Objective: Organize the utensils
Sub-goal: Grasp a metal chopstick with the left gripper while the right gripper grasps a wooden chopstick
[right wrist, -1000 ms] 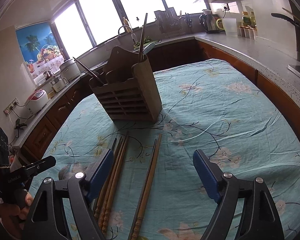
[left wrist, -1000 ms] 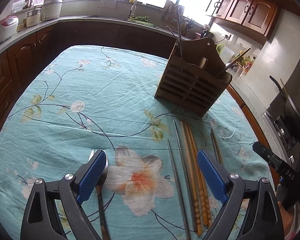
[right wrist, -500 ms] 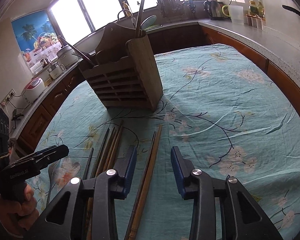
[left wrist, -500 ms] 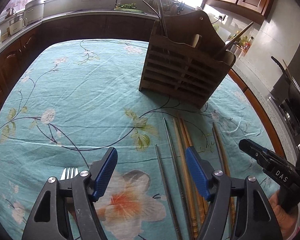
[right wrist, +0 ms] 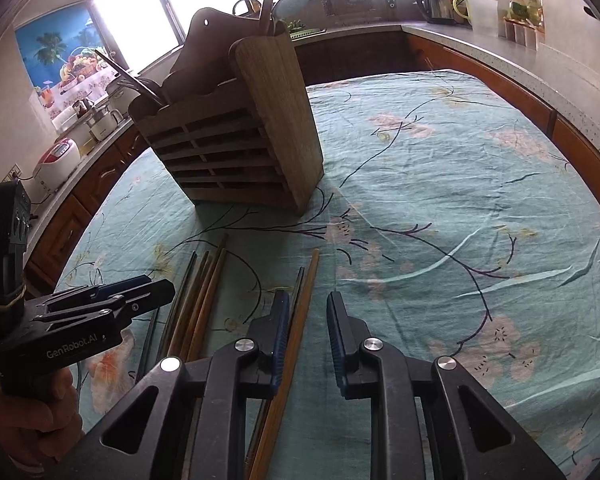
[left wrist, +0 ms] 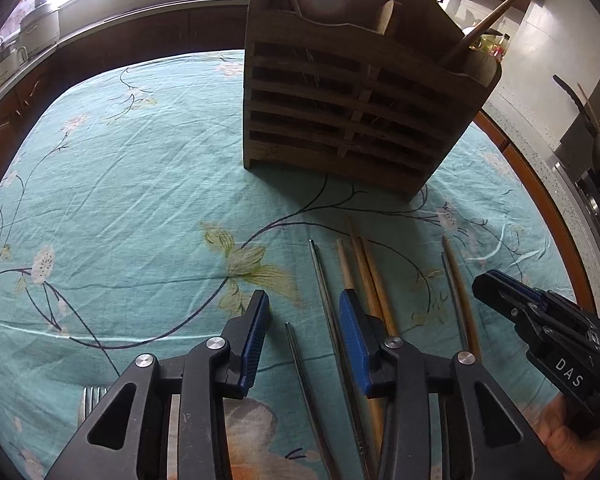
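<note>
A slatted wooden utensil holder (left wrist: 340,120) (right wrist: 236,152) stands on the teal flowered tablecloth (left wrist: 120,200), with a few utensils standing in it. In front of it lie several chopsticks. My left gripper (left wrist: 304,336) hovers low over two thin metal chopsticks (left wrist: 320,280); its jaws are closing with the sticks in the gap, the pads clear of them. Light wooden chopsticks (left wrist: 364,268) lie just right of it. My right gripper (right wrist: 308,332) is closing around a wooden chopstick (right wrist: 306,288) that lies against its left pad; the right pad stands apart. A fork (left wrist: 94,394) peeks out beside my left gripper.
Another stick pair (left wrist: 456,280) lies under the right gripper's tips (left wrist: 484,284). The left gripper (right wrist: 156,292) shows beside a chopstick bundle (right wrist: 204,280). Dark wooden counters ring the table, with a rice cooker (right wrist: 56,160), a kettle (right wrist: 436,4) and a stove (left wrist: 592,160).
Both grippers moved forward and lower toward the chopsticks and the holder. Both pairs of jaws narrowed a great deal, the right more than the left.
</note>
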`<action>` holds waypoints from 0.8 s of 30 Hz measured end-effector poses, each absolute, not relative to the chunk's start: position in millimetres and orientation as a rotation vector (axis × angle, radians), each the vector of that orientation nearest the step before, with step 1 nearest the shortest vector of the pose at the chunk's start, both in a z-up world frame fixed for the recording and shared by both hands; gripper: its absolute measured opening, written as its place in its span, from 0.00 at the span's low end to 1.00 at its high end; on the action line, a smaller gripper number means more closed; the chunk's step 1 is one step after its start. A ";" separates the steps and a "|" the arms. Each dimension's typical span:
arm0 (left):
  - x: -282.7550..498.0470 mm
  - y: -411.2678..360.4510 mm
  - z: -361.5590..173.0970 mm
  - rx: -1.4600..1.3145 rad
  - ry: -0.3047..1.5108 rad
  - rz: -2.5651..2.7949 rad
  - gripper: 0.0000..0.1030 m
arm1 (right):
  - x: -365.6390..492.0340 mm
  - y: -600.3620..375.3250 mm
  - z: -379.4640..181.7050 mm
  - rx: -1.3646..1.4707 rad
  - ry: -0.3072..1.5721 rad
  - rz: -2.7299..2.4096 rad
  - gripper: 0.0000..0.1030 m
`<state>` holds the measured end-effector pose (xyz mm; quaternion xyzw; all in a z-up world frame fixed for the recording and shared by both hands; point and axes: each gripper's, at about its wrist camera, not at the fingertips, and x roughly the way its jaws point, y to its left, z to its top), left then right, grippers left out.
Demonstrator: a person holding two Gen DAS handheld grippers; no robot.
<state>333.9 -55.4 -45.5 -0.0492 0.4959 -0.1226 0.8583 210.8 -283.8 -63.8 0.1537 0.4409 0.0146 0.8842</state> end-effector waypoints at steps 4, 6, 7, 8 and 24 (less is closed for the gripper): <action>340.3 -57.1 -48.4 -0.103 1.037 -0.264 0.35 | 215.2 -281.7 -67.7 0.314 0.931 0.029 0.18; 342.6 -59.6 -49.3 -0.096 1.035 -0.267 0.35 | 218.8 -280.3 -71.3 0.307 0.943 0.026 0.18; 343.2 -61.7 -49.8 -0.083 1.031 -0.267 0.34 | 220.5 -279.6 -73.7 0.303 0.951 0.025 0.18; 342.5 -64.8 -49.6 -0.065 1.028 -0.266 0.34 | 221.1 -278.6 -74.6 0.297 0.949 0.024 0.17; 322.5 -43.2 -53.8 -0.065 1.061 -0.355 0.17 | 205.9 -288.3 -72.6 0.273 0.979 0.012 0.10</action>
